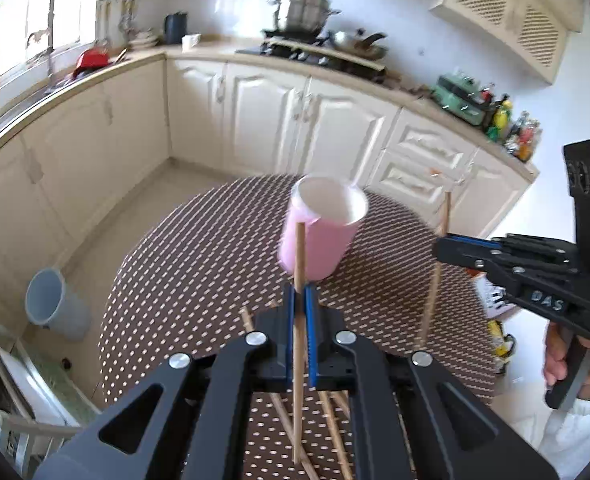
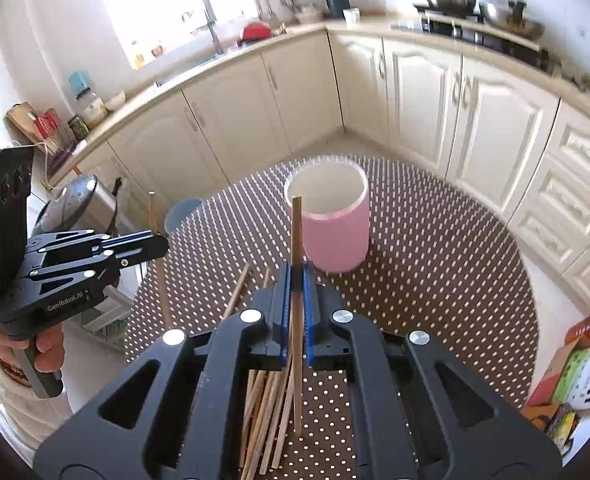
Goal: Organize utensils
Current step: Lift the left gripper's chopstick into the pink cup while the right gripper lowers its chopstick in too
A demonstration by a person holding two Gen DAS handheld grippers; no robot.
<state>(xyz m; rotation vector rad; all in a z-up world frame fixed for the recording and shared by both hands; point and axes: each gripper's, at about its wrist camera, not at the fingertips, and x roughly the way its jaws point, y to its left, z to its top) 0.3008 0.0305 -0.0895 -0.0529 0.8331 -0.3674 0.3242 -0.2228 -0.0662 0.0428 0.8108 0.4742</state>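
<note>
A pink cup (image 1: 323, 236) with a white inside stands upright on the round brown dotted table (image 1: 199, 264). My left gripper (image 1: 301, 292) is shut on a wooden chopstick (image 1: 298, 256), which it holds upright above the table, short of the cup. My right gripper (image 2: 299, 272) is shut on a second chopstick (image 2: 296, 232), also upright in front of the cup (image 2: 331, 220). Each gripper shows in the other's view: the right (image 1: 441, 246) to the side, the left (image 2: 161, 240) likewise. Several loose chopsticks (image 2: 263, 420) lie on the cloth below the grippers.
Cream kitchen cabinets (image 1: 263, 112) run behind the table. A grey bin (image 1: 55, 308) stands on the floor to the left. Food boxes (image 2: 575, 368) sit at the table's right edge. A silver cooker (image 2: 79, 200) stands past the left edge. A hand (image 2: 43, 348) grips each handle.
</note>
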